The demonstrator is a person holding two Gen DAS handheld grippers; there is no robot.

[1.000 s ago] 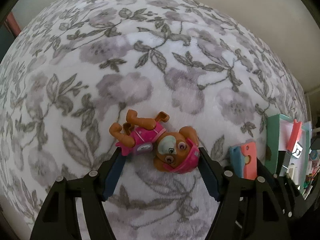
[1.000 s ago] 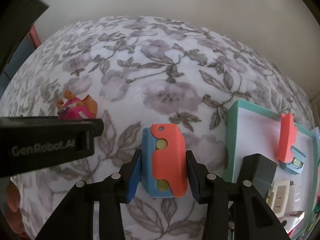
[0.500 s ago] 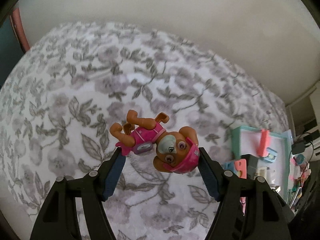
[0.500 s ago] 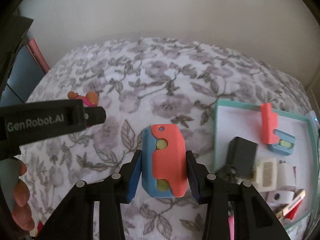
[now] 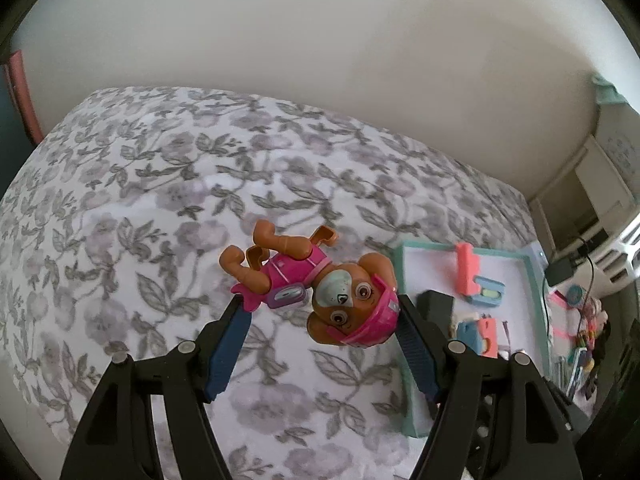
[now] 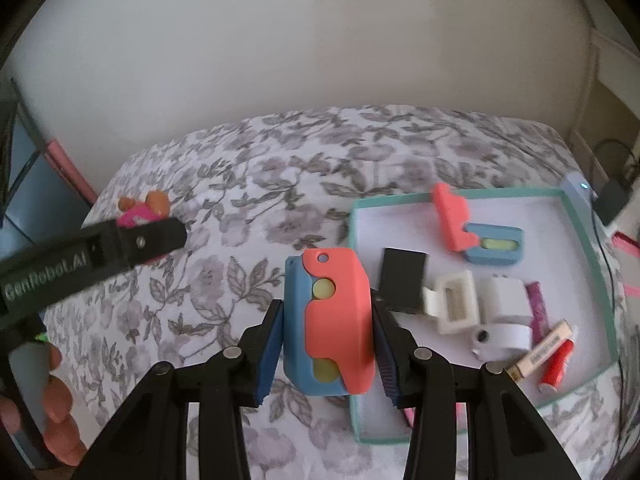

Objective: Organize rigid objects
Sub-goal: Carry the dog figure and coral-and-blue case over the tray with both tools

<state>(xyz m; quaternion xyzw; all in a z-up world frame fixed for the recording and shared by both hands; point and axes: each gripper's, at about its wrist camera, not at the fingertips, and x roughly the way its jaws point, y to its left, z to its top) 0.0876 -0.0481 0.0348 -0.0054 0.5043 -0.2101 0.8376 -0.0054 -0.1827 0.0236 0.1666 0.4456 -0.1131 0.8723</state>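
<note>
My left gripper (image 5: 320, 312) is shut on a brown puppy figure in a pink suit (image 5: 316, 288), held lying sideways in the air above the floral bedspread (image 5: 160, 208). In the right wrist view my right gripper (image 6: 326, 320) is shut on a blue and coral block toy (image 6: 328, 320), lifted near the left wall of a teal tray (image 6: 354, 224). The left gripper's body (image 6: 92, 256) shows at the left there, with the puppy figure (image 6: 144, 210) at its tip. The tray (image 5: 536, 280) lies to the right in the left wrist view.
The tray holds a second coral and blue toy (image 6: 476, 232), a black block (image 6: 402, 280), white plastic parts (image 6: 476, 300), a red tube (image 6: 556, 366) and a tan stick (image 6: 540, 350). A person's hand (image 6: 52, 412) grips the left tool. A cream wall (image 6: 320, 40) stands behind the bed; cables and clutter (image 5: 580, 320) lie right.
Both grippers have risen off the bedspread with their toys still held. The right gripper has moved toward the tray, which now shows in full with its contents.
</note>
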